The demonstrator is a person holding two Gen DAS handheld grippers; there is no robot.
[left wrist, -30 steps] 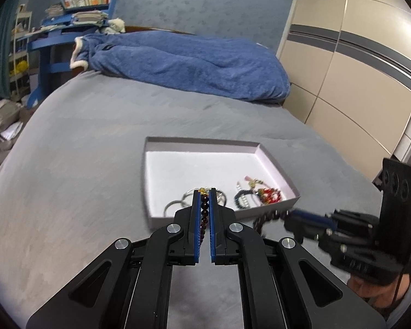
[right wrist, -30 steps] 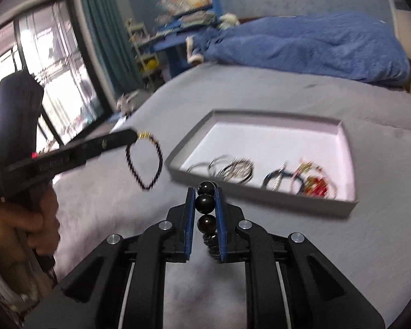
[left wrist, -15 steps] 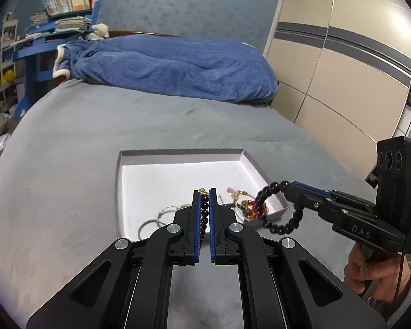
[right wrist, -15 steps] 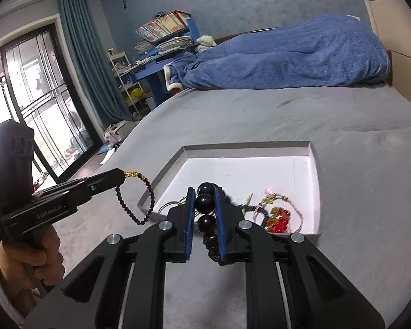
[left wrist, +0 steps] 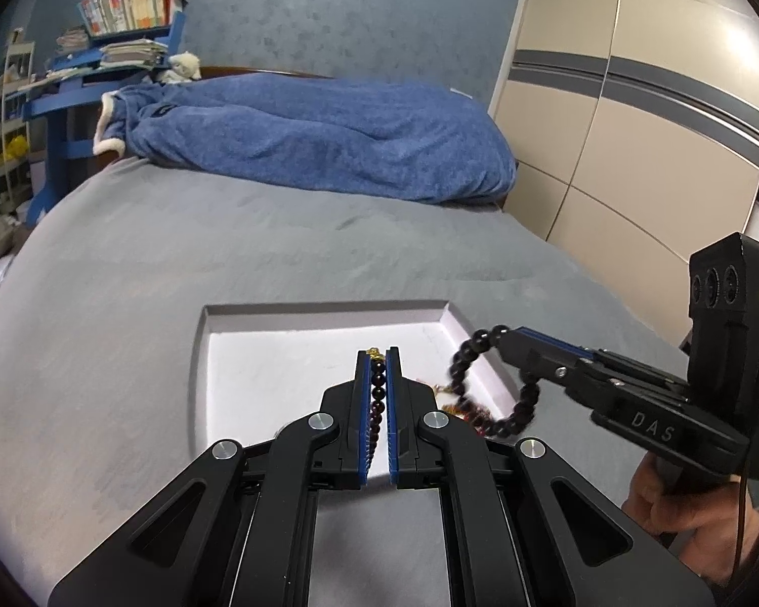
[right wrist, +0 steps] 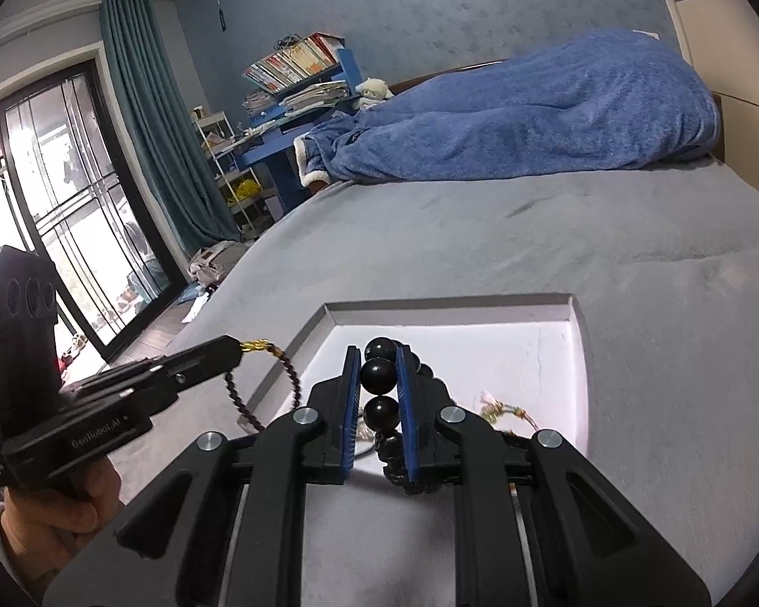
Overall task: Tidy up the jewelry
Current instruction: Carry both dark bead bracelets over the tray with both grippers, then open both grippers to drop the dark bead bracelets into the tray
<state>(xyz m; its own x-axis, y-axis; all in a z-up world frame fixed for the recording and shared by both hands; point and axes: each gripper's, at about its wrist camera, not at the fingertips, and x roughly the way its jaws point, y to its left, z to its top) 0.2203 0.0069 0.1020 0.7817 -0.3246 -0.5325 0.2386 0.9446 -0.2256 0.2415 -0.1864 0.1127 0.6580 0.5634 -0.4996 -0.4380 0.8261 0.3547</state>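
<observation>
A shallow white-lined tray lies on the grey bed. My left gripper hangs above its near edge, shut on a thin bracelet of small dark-red beads with a gold charm. From the right wrist view that gripper shows at the left with the thin bracelet dangling beside the tray's left rim. My right gripper is shut on a bracelet of large black beads. In the left wrist view it holds the black loop over the tray's right side.
Other jewelry lies in the tray's near part, partly hidden by the fingers. A blue blanket is heaped at the bed's far end. Behind it stands a blue desk with books. Wardrobe doors stand right, glass doors left.
Both grippers have moved in over the tray's near edge, each still holding its bracelet. The tray now sits lower and closer under the fingers in both views.
</observation>
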